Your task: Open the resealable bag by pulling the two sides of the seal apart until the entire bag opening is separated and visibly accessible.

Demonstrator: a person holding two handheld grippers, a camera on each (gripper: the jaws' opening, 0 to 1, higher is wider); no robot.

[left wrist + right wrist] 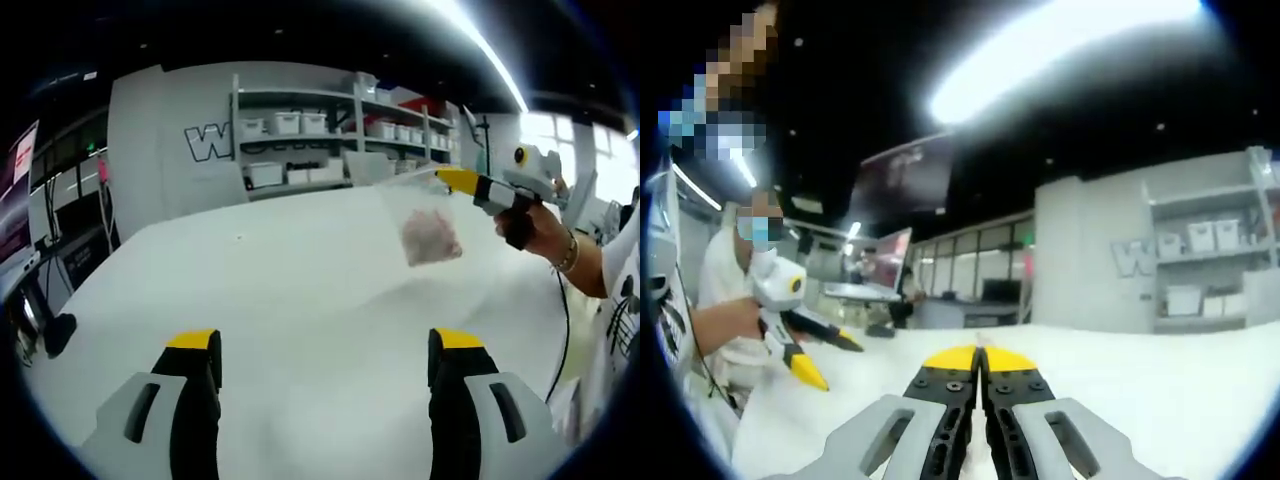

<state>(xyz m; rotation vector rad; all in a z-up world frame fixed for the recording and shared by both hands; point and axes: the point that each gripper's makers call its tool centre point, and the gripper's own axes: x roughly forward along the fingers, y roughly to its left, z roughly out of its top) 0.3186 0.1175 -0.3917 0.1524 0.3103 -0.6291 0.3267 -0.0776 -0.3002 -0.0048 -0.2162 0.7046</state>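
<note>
1. The right hand-held gripper (450, 178) is seen in the left gripper view at about 2 o'clock, its yellow tips pinched on the top edge of the resealable bag (428, 228). In the right gripper view the same hand-held gripper (980, 358) shows its jaws pressed together with no gap.
2. The bag is held up clear of the white bench (300, 290); it hangs clear-sided, with a pinkish mass low inside it.
3. The left hand-held gripper (325, 345) is held wide open with nothing between its jaws, low at 6 o'clock and well apart from the bag.
4. The step in hand is judged to be the second grasp: the free side of the seal is best taken close beside the first pinch, on one layer alone.
5. A pull straight apart is judged to part the seal; a pinch through both layers would keep it shut.
6. Open room is wide over the bench towards 9 o'clock.
7. At 3 o'clock the person's hand (535, 232) and a trailing cable (562, 320) crowd the space.
8. Shelves (340, 140) stand beyond the bench's far edge at 12 o'clock.
</note>
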